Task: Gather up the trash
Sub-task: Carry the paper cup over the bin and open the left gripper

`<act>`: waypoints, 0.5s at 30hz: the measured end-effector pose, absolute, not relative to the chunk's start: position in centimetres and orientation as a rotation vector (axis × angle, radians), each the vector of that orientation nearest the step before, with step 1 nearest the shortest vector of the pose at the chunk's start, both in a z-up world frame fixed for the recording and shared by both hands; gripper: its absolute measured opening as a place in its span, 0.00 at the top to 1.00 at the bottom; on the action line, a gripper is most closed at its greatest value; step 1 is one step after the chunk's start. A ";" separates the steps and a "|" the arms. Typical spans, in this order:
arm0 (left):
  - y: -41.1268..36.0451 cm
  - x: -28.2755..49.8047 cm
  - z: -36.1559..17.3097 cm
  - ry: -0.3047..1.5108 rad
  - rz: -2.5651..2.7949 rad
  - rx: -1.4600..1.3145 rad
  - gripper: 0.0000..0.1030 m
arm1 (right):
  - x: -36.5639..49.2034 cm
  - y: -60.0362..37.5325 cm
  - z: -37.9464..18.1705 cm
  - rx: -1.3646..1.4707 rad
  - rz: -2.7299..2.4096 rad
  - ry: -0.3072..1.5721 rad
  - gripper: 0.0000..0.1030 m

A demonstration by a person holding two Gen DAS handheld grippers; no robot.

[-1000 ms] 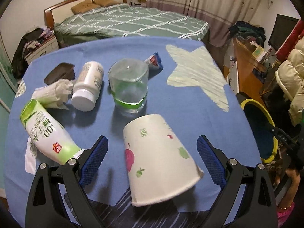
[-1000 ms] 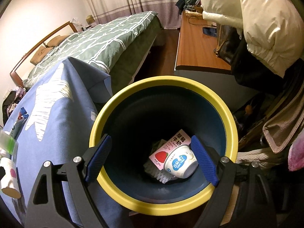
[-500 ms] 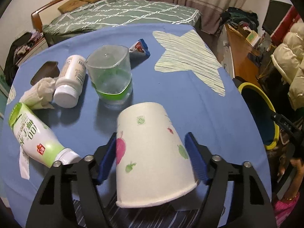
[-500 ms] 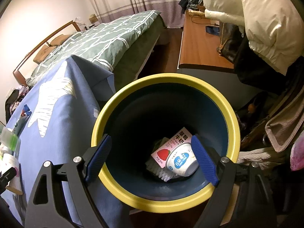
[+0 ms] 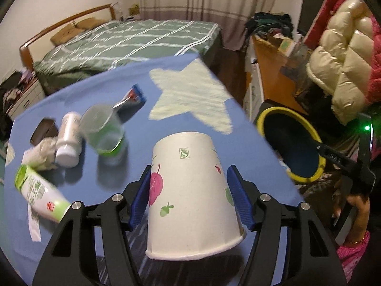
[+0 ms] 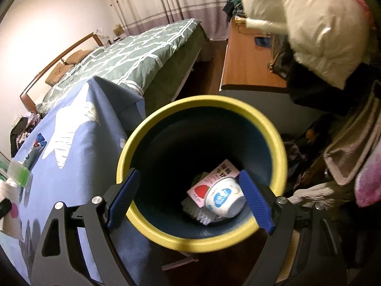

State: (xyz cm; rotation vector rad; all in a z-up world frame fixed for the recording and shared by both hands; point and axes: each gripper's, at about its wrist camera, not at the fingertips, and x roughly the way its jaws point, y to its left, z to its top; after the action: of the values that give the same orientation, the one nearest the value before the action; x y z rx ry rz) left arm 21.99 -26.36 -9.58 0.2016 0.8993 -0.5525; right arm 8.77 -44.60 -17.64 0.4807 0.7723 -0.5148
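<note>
Spreading beneath everything, a blue star-printed tabletop (image 5: 133, 171) is seen beside a green-quilted bed (image 5: 133, 40), and a yellow-rimmed trash bin (image 6: 202, 243) stands just off the tabletop's edge, already holding a strawberry milk carton (image 6: 207, 181) and a yogurt cup (image 6: 223, 200). The upturned paper cup (image 5: 190, 190) is pinched across its flared wall by the left gripper (image 5: 190, 197), whose jaws have just been closing onto it; the cup appears to be lifted toward the bin. The right gripper (image 6: 190, 202) is held spread above the bin mouth with nothing between its pads. Left on the tabletop are a green-labelled drink bottle (image 5: 38, 195), a clear plastic cup (image 5: 104, 135), a white pill bottle (image 5: 66, 140), a crumpled tissue (image 5: 40, 152) and a snack wrapper (image 5: 133, 97). The thin paper wall could be crushed by too firm a squeeze, or the tapered cup could slide out of the pads if it is tilted in transit.
</note>
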 end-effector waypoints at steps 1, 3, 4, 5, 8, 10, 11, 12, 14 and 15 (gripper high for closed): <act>-27.0 21.9 -9.3 0.891 -0.563 0.208 0.40 | 8.2 -44.7 -17.3 0.474 -0.525 0.764 0.21; -28.8 21.5 -8.7 0.878 -0.597 0.223 0.40 | 7.3 -44.9 -16.9 0.464 -0.541 0.752 0.21; -30.1 21.3 -8.4 0.872 -0.621 0.230 0.40 | 6.7 -45.0 -16.6 0.460 -0.552 0.743 0.21; -30.9 21.3 -8.3 0.868 -0.635 0.234 0.40 | 6.1 -45.2 -16.3 0.456 -0.561 0.735 0.21; -34.3 20.7 -8.0 0.857 -0.695 0.261 0.39 | 4.6 -45.8 -15.9 0.449 -0.577 0.720 0.21; -36.5 20.4 -8.0 0.855 -0.733 0.270 0.40 | 3.5 -46.1 -15.9 0.443 -0.585 0.717 0.21; -38.0 20.3 -8.0 0.859 -0.759 0.273 0.39 | 3.0 -46.3 -16.0 0.441 -0.589 0.718 0.21; -39.1 20.3 -8.2 0.862 -0.774 0.275 0.39 | 2.5 -46.4 -16.0 0.439 -0.593 0.721 0.21; -41.2 20.1 -8.3 0.862 -0.811 0.277 0.39 | 2.0 -46.8 -16.1 0.439 -0.600 0.723 0.21; -42.2 20.2 -8.5 0.862 -0.820 0.284 0.39 | 1.7 -46.9 -16.2 0.441 -0.603 0.724 0.21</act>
State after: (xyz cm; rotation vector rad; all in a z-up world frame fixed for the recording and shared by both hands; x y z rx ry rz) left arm 20.17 -42.25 -8.54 0.2837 0.8620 -0.8204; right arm 1.68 -46.94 -16.22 0.4414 0.7240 -0.6029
